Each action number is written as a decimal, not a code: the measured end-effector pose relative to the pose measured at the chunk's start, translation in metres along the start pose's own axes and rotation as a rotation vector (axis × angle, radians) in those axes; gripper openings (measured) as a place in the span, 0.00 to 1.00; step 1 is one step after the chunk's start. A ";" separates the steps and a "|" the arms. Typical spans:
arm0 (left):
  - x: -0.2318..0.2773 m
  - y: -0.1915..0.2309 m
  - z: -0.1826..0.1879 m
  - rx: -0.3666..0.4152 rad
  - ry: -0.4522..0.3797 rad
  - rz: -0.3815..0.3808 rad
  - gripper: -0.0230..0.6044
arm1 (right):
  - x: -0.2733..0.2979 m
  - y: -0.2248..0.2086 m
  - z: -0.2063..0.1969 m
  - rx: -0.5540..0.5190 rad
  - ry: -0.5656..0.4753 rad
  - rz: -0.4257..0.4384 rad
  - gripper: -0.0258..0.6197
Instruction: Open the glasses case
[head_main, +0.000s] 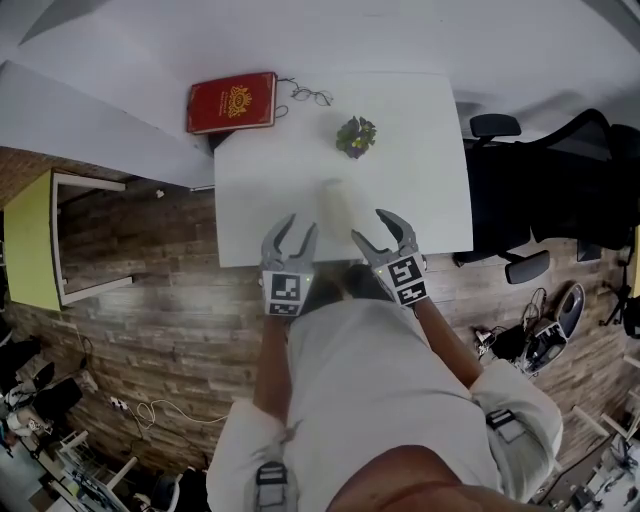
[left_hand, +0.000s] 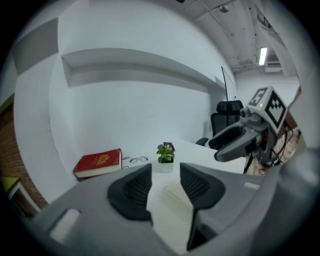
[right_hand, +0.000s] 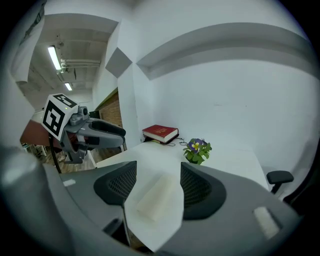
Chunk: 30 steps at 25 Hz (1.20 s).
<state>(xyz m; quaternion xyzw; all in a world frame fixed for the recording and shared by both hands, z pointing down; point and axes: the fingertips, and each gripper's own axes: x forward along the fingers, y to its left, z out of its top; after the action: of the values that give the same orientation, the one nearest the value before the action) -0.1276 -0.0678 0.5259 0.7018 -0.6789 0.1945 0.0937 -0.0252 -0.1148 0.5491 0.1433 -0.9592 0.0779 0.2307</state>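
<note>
Case (head_main: 336, 205): white, shut, lying at near edge of table (head_main: 425, 150), centre.
Handling: probably light, stiff, slippery.
Hold: long sides, base pinned, lid lifted at seam.
Left gripper (head_main: 300, 228): jaws apart, empty.
Right gripper (head_main: 370, 228): jaws apart, empty.

Bright, even light from ceiling tubes (left_hand: 263, 55) — soft shadows, fisheye-bent dark corners, white tabletop (head_main: 420, 180) glaring.

Cream glasses case (head_main: 337, 205), red book (head_main: 231, 101) w/ gold emblem, white table (head_main: 420, 170), green plant (head_main: 356, 136)

No legible text, red book (head_main: 231, 102) bearing a gold emblem (any lettering too small to read)
</note>
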 end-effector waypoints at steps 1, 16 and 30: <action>0.004 0.000 -0.002 0.000 0.009 -0.008 0.31 | 0.004 -0.001 -0.003 0.005 0.011 0.004 0.47; 0.060 0.013 -0.069 0.032 0.146 -0.190 0.32 | 0.058 -0.005 -0.053 0.097 0.162 -0.110 0.47; 0.094 0.013 -0.094 0.118 0.176 -0.347 0.32 | 0.087 -0.005 -0.083 0.167 0.266 -0.224 0.47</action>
<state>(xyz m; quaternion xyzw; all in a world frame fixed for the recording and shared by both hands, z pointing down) -0.1543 -0.1179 0.6469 0.7928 -0.5244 0.2756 0.1434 -0.0632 -0.1231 0.6629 0.2565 -0.8885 0.1495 0.3499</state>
